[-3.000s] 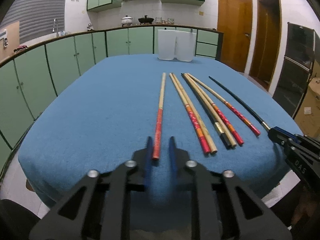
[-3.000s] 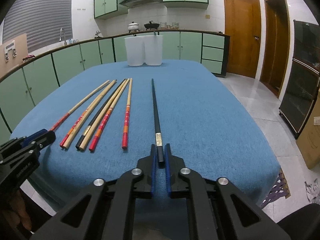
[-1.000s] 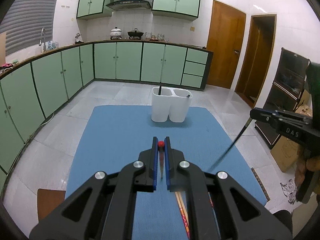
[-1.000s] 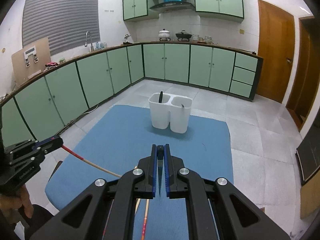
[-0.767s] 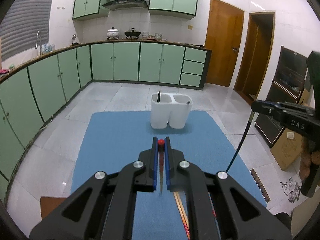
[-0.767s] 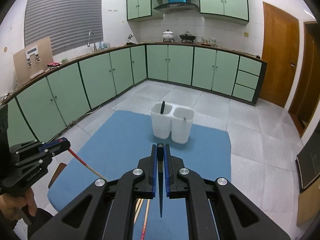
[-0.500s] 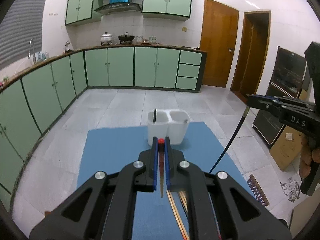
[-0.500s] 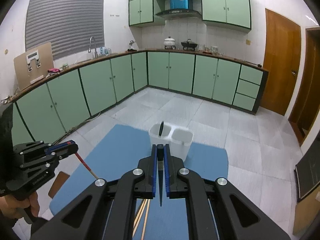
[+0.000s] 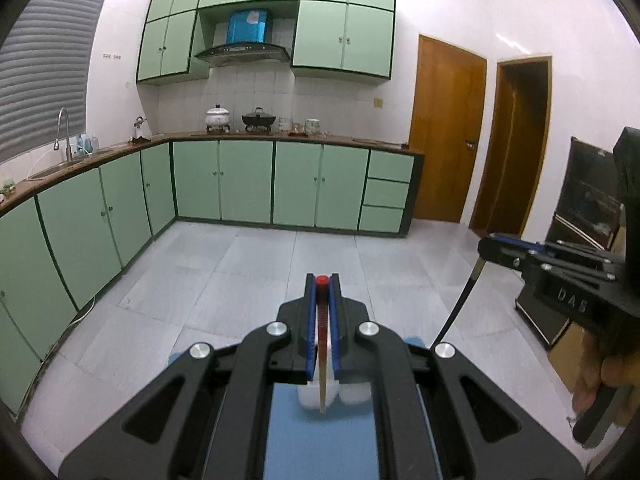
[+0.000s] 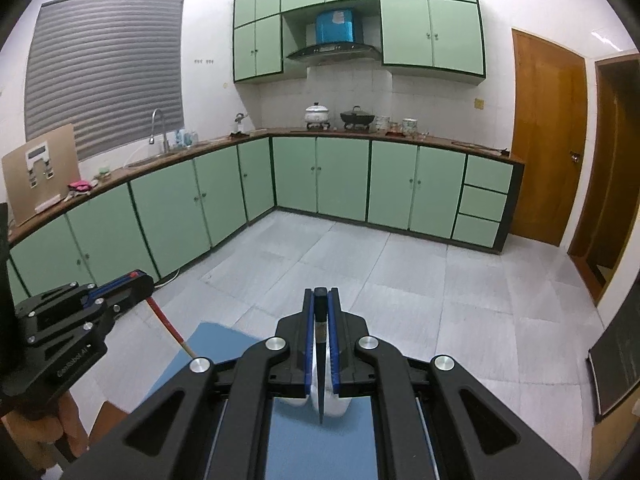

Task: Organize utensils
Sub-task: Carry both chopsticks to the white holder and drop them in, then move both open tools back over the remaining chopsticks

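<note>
My left gripper (image 9: 322, 280) is shut on a bamboo chopstick with a red top (image 9: 321, 344), which hangs tip down between the fingers. Its tip hovers over the white two-cup holder (image 9: 308, 398), which is mostly hidden behind the gripper body. My right gripper (image 10: 320, 292) is shut on a black chopstick (image 10: 320, 380), also hanging tip down above the holder (image 10: 340, 404). The right gripper (image 9: 486, 246) and its black chopstick (image 9: 460, 300) show at the right of the left wrist view. At the left of the right wrist view is the left gripper (image 10: 136, 280) with the red-topped chopstick (image 10: 168, 326).
The blue cloth table (image 10: 208, 344) lies far below, and only a strip of it shows. Green cabinets (image 9: 248, 184) ring the tiled floor (image 10: 400, 272). Wooden doors (image 9: 448, 128) and a black cabinet (image 9: 588, 200) stand at the right. A person's hand (image 9: 600, 372) holds the right gripper.
Both grippers have risen and moved forward with their chopsticks. The holder has slid from mid-frame to low behind the fingers, and the chopsticks lying on the table have left both views.
</note>
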A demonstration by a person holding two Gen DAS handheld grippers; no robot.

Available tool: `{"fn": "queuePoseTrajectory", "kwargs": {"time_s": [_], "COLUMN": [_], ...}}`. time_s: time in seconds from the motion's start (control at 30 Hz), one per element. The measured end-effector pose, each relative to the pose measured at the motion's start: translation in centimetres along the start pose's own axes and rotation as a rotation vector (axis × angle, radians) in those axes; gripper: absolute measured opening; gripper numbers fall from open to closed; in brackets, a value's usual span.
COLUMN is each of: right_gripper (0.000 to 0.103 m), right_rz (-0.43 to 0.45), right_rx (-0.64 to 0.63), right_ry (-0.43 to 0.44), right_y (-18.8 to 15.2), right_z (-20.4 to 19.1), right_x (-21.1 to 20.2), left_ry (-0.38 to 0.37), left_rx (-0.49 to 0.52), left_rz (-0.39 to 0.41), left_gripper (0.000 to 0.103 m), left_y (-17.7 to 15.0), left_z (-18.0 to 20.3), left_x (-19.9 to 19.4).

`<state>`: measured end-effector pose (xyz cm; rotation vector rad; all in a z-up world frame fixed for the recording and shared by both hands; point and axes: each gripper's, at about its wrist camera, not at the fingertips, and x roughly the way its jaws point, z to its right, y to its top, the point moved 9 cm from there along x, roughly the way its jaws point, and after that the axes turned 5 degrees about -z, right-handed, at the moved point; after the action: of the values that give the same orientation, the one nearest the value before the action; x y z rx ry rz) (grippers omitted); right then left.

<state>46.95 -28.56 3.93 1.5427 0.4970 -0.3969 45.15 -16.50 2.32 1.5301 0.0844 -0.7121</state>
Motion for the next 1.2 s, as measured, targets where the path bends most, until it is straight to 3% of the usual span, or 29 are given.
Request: {"fn": "queuePoseTrajectory", "kwargs": {"time_s": [0.13,0.27,0.5,0.6,0.67,0.93,0.97,1.03,1.17,1.2], "right_gripper": [0.006,0.006,0.007,0.01,0.013,0.017,0.019,0.035,0.039,0.046], "right_rz": [0.015,0.0,-0.093,-0.099,-0.09,0.01,0.03,0.062,0.124,0.141], "right_rx": [-0.013,-0.007,0.023,0.028,0.022,0.015,0.022,0.043,0.034,0.032], "right_ry": [-0.017,-0.022,-0.015,-0.014,-0.014,-0.004,0.003,0.007,0.023,0.022], "right_y": [1.4,1.0,-4.6,-6.2,-6.5,-5.5,-5.8,-6.4,-9.7,-11.1], "right_z": [0.5,1.2,2.2,2.5,2.4,1.9,1.6,1.5,0.0,-0.4], "right_x": [2.8,6.2,11.6,11.5,10.7,2.3,0.5,-2.1,-7.9,-9.6], "left_ry": [0.014,0.032,0.045,0.051,0.056,0.069,0.075,0.077,0.063,0.061], "left_rx": [-0.001,0.0,0.007,0.002,0.009,0.062,0.073,0.083,0.067,0.062], "left_rz": [0.023,0.025,-0.081,-0.102,-0.107,-0.05,-0.047,-0.038,-0.022,-0.019], "left_gripper": [0.005,0.005,0.006,0.011,0.026,0.042,0.044,0.052,0.072,0.074], "left_y": [1.5,1.0,-5.4,-7.5,-7.8,-6.4,-6.6,-7.2,-10.0,-10.6], "left_z": [0.3,-0.1,-0.9,-1.6,-2.1,-1.6,-1.5,-1.3,-1.2,-1.2], "left_x": [3.2,6.9,11.8,11.4,10.8,3.0,1.8,-0.8,-6.5,-7.6]}}
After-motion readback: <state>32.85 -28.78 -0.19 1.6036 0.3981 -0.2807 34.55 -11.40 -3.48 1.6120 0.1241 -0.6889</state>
